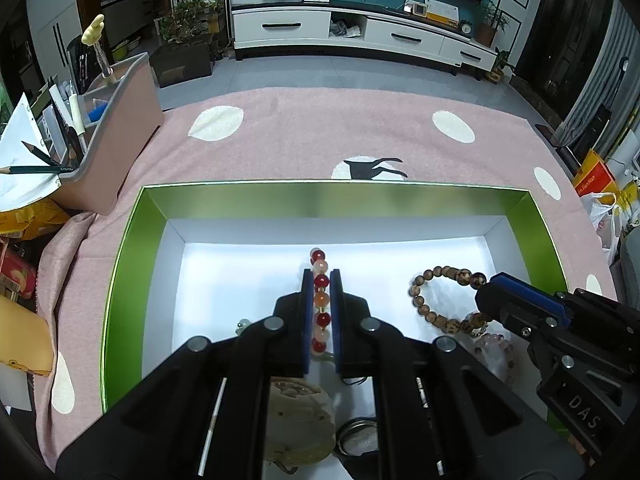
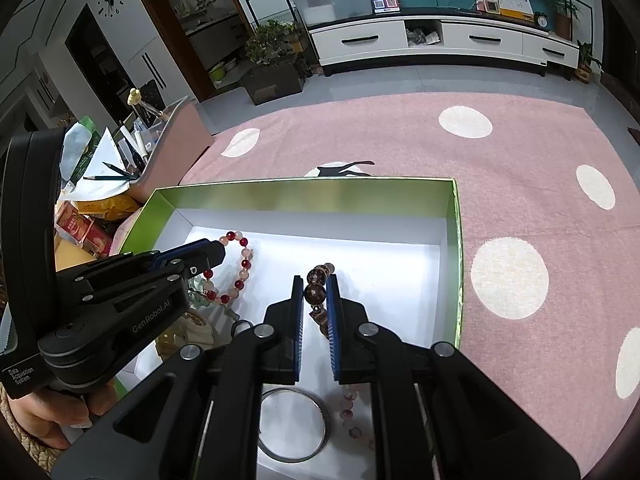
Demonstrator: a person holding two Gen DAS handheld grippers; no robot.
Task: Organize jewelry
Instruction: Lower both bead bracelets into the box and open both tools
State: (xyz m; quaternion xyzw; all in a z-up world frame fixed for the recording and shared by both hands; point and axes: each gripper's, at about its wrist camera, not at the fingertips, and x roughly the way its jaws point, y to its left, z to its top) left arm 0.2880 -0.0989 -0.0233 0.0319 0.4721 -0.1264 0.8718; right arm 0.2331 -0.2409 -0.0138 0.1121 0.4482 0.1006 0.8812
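A green box with a white inside [image 1: 256,264] [image 2: 360,232] lies on the pink rug. My left gripper [image 1: 321,276] is shut on a red and pink bead bracelet [image 1: 320,280] [image 2: 240,268] over the box's middle. My right gripper [image 2: 314,280] is shut on a brown wooden bead bracelet [image 2: 315,293] [image 1: 436,296] at the box's right side. A pale pink bead bracelet [image 1: 496,346] [image 2: 349,410], a silver bangle [image 2: 294,426] [image 1: 358,436], a pale green bead string [image 2: 200,294] and a beige carved piece [image 1: 298,416] lie at the box's near end.
A pink storage bin [image 1: 120,128] with pencils and papers stands to the left of the box. Snack packets [image 1: 16,240] pile at the far left. A white TV cabinet [image 1: 360,36] lines the back wall. The spotted pink rug [image 2: 520,200] spreads to the right.
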